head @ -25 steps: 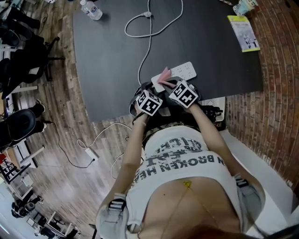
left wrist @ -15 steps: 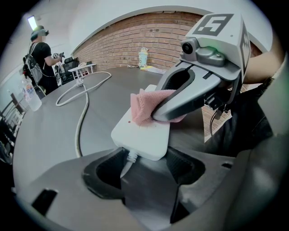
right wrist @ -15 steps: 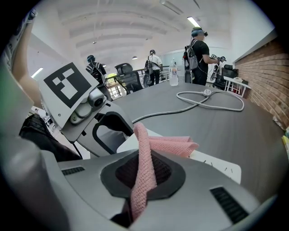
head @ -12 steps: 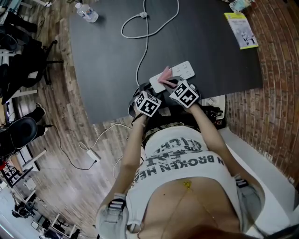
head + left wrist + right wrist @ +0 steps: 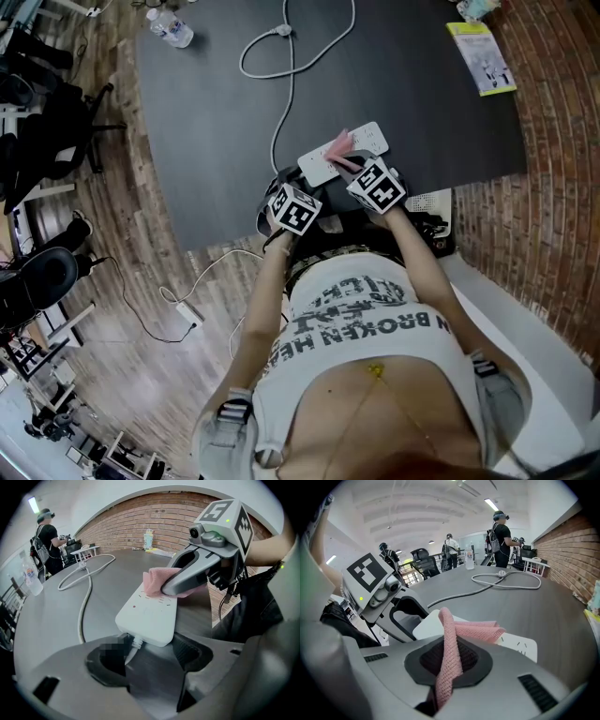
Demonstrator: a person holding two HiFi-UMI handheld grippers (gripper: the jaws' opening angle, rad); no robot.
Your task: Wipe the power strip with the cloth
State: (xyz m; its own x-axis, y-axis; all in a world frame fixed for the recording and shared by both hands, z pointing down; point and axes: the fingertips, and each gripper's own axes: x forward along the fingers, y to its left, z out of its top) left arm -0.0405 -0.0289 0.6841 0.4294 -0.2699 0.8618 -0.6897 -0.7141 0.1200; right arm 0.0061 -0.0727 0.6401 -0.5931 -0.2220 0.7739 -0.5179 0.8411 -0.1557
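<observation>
A white power strip [image 5: 361, 145] lies near the front edge of the dark table [image 5: 216, 112]. Its near end [image 5: 150, 613] sits between the jaws of my left gripper [image 5: 147, 651], which hold it on both sides where the cord leaves. My right gripper [image 5: 450, 660] is shut on a pink cloth [image 5: 449, 639]. The cloth's free end drapes over the strip's top [image 5: 518, 648]. In the left gripper view the right gripper [image 5: 187, 578] presses the cloth [image 5: 154, 581] onto the strip's middle. From overhead the cloth [image 5: 339, 142] shows just beyond the right gripper [image 5: 361, 169].
The strip's white cord [image 5: 291, 56] loops across the table to the far side. A water bottle [image 5: 171, 28] stands at the far left corner, a yellow booklet [image 5: 483, 56] at the far right. Office chairs [image 5: 42, 122] stand left; a second strip [image 5: 185, 311] lies on the floor.
My right gripper has slid the cloth a little along the strip toward its far right end. The left gripper has stayed at the strip's near end.
</observation>
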